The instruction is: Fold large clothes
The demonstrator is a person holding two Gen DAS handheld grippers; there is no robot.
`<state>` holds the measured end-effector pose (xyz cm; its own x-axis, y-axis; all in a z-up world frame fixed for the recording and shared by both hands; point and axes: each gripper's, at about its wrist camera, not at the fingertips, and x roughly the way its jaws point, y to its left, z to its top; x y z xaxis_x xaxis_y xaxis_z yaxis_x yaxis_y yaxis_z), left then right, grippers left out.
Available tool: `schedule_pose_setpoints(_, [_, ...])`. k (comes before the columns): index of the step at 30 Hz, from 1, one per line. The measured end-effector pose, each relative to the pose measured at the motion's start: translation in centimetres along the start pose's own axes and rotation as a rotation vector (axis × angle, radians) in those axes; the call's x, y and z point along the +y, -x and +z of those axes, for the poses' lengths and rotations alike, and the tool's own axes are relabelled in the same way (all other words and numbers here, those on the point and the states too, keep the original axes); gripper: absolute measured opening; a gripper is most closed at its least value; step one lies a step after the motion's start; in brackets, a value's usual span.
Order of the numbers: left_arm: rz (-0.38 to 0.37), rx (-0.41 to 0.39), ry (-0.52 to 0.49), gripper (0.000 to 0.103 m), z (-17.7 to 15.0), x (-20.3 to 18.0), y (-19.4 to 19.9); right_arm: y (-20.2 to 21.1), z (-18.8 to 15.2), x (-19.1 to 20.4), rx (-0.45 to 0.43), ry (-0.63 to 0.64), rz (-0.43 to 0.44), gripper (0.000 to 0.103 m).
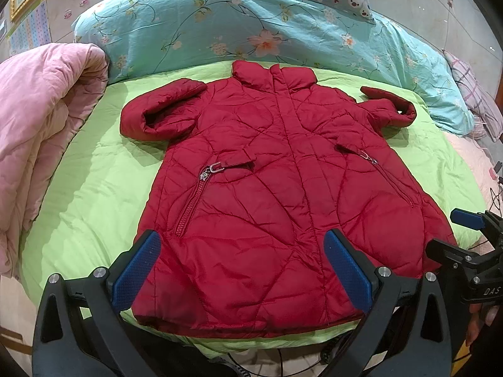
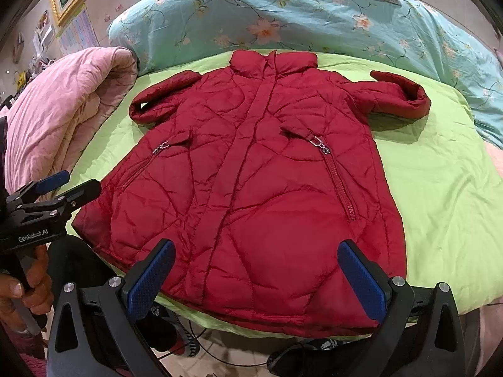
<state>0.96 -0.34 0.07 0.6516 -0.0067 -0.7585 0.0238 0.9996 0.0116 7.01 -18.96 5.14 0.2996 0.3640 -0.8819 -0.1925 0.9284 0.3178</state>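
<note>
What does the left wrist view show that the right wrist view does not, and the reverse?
Only the left wrist view shows the plaid pillow at far right and the right gripper from outside, open beside the jacket's hem corner. Only the right wrist view shows the cluttered shelves at far left and the left gripper from outside, open. Both share the red jacket lying flat and unfolded on the green sheet, the pink quilt and the floral duvet.
</note>
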Motion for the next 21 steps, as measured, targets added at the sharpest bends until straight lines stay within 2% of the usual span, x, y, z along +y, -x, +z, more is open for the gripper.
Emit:
schedule_pose_setpoints(15, [-0.006,0.033,0.006,0.103,0.0,-0.11,0.06,0.02,0.11,0.2,-0.003,-0.003,0.011,0.103])
schedule_pose_setpoints(16, [0.005,-0.029,-0.002,0.103,-0.15,-0.33,0.18,-0.01,0.14,0.2,-0.002,-0.003,0.012,0.103])
schedule_pose_setpoints(21, [0.012,-0.055,-0.007,0.103,-0.2,-0.4,-0.04,-0.12,0.25,0.14,-0.002,-0.004,0.015,0.103])
